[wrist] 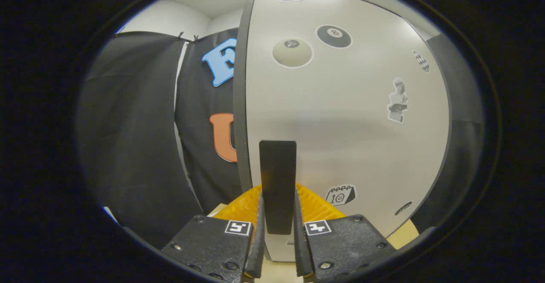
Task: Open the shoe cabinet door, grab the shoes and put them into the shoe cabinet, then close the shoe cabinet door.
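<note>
Black cloth: I see it draped as the booth wall left of the cabinet, with a white wall and ceiling showing above it.
Door: the pale cabinet door takes up most of what I see, straight ahead of the fingers; its dark edge runs top to bottom beside the cloth.
Floor: a strip of light wood-toned surface shows beyond the door's lower corner and again between the finger bases.
Handle: a dark, flat, upright handle stands on the door, dead centre between my fingers.
Gripper: my gripper is closed on the handle, one finger pressed to each side of its lower end.
Yellow piece: something ribbed and yellow-orange fans out behind the handle just above the fingers; I cannot tell what it is.
Stickers: an eight-ball and a pale ball sit high on the door, a bust figure further right, a calendar sticker low down just beside the yellow piece.
In the way: the door itself blocks my view into the cabinet.
</note>
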A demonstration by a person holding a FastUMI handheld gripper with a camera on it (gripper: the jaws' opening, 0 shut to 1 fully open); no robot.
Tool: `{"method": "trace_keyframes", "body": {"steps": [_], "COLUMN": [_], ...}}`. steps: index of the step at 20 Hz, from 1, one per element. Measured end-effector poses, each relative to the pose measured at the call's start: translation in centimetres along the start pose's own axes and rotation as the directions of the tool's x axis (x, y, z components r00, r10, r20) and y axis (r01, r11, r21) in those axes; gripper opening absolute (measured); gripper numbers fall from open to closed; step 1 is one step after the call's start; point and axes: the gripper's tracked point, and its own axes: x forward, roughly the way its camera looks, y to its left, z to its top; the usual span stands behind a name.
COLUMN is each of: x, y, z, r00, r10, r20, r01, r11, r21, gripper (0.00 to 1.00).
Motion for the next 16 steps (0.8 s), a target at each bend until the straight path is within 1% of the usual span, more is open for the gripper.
{"method": "trace_keyframes", "body": {"steps": [3, 10, 16], "x": [-1.2, -6.1, -11.5], "y": [0.2, -0.3, -1.9], "z": [-0.1, -0.2, -0.6], "r00": [1.000, 0.998, 0.999], "r10": [0.020, 0.056, 0.051], "r20": [-0.006, -0.017, -0.017], "r01": [-0.020, -0.056, -0.051], "r11": [1.000, 0.998, 0.999], "r21": [0.001, -0.008, 0.004], "gripper": [0.32, 0.30, 0.29]}}
